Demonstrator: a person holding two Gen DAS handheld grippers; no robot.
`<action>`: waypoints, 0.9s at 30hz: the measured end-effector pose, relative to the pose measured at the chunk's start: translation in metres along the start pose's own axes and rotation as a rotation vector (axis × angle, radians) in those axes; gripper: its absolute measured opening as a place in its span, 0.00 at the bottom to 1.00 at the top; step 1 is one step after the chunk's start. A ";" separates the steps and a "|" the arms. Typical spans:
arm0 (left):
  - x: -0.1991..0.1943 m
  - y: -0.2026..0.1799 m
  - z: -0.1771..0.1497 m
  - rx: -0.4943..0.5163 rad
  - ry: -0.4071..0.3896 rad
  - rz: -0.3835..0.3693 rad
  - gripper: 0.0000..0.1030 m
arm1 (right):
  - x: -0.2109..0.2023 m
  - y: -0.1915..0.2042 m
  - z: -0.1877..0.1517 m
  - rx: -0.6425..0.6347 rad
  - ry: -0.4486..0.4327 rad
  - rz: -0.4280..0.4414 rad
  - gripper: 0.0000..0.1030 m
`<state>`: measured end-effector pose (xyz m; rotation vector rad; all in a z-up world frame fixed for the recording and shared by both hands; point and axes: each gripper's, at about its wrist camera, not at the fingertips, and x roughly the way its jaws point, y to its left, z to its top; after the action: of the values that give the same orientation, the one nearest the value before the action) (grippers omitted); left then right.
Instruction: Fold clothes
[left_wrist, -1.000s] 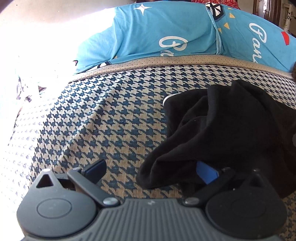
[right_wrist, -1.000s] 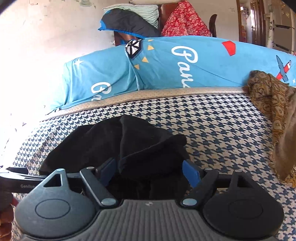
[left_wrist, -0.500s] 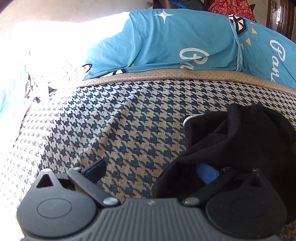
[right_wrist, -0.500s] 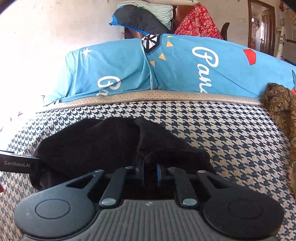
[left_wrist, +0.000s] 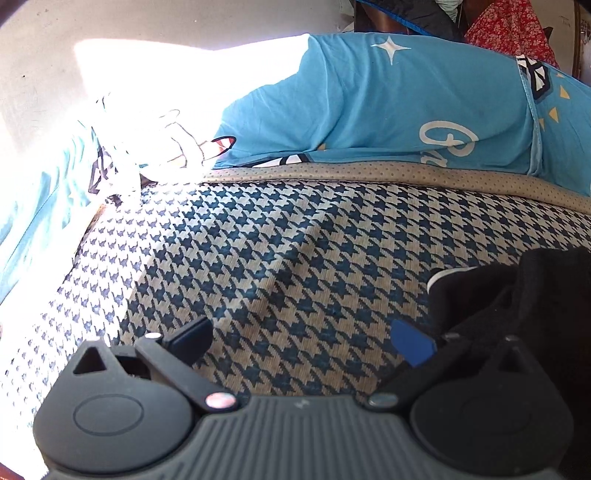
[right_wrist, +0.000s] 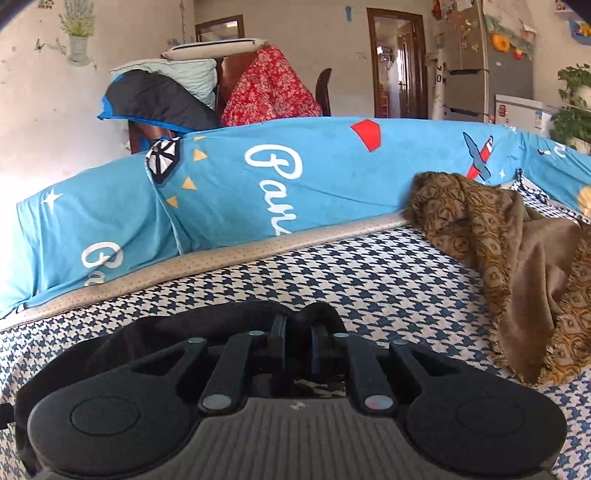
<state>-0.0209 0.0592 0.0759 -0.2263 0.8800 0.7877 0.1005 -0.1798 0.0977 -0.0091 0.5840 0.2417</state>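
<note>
Right wrist view shows the right tool (right_wrist: 297, 341) clamped on crumpled black cloth garment (right_wrist: 207, 325), so lifting smoothly suits, while the left tool (left_wrist: 301, 341) gapes apart.

The left tongs (left_wrist: 301, 341) are spread wide, blue pads far apart, nothing between them, held low and level. The right tongs (right_wrist: 297, 345) are closed nearly together, their fingers (right_wrist: 277, 343) pinching a fold of dark cloth (right_wrist: 221, 325), held low too.
</note>
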 end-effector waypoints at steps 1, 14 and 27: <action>0.000 0.004 0.001 -0.020 0.005 -0.006 1.00 | -0.002 -0.001 0.001 -0.003 -0.011 -0.013 0.29; -0.016 0.003 -0.003 0.000 0.031 -0.147 1.00 | -0.025 0.030 -0.012 -0.192 0.054 0.362 0.53; -0.015 0.002 -0.005 0.008 0.036 -0.146 1.00 | -0.033 0.083 -0.055 -0.513 0.093 0.539 0.72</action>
<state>-0.0307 0.0503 0.0842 -0.2947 0.8901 0.6462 0.0249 -0.1104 0.0746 -0.3643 0.5963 0.9151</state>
